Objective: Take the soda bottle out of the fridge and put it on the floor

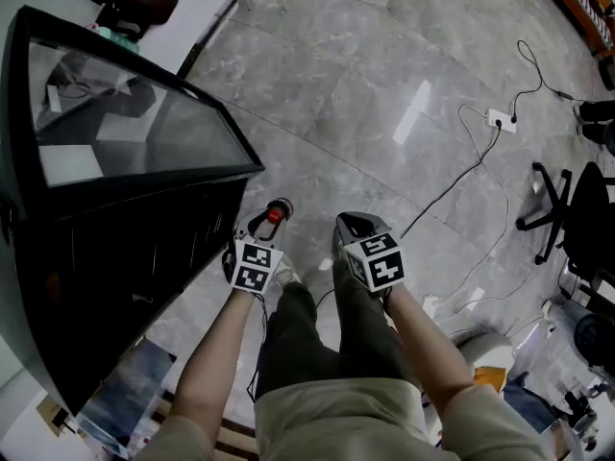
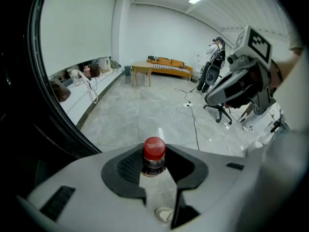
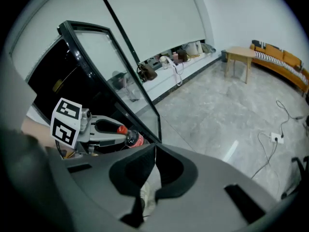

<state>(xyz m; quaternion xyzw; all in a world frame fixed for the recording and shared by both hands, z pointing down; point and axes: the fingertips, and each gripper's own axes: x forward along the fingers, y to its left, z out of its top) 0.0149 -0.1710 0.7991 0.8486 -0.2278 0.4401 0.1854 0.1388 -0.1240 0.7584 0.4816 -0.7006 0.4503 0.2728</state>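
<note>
Soda bottle [image 1: 277, 214]: red cap faces up toward the head camera. Long axis near upright, with the dark body hanging below the jaws and mostly hidden in the head view. The right gripper view shows dark contents and a red label under the cap. The bottle sits low over the grey marble floor [image 1: 384, 94], just off the front corner of the black glass-door fridge [image 1: 115, 257] and ahead of the person's feet. Cannot tell whether its base touches the floor. Left hand-held gripper [image 1: 272, 221] points steeply down and forward, its marker cube toward the head camera. Its jaws are partly closed and clamped on the bottle neck right under the cap, a pad on each side. Left forearm [image 1: 216, 353] is bare and stretched down beside the left knee. Right hand-held gripper [image 1: 356, 227] is just beside the left one, level with it and pitched down the same way. Its jaw tips meet with nothing between them. Right forearm [image 1: 423, 344] runs down along the right leg. Olive trousers [image 1: 317, 353] lie between the two arms. A white power strip [image 1: 500, 120] with trailing cable lies well apart on the floor to the right.
</note>
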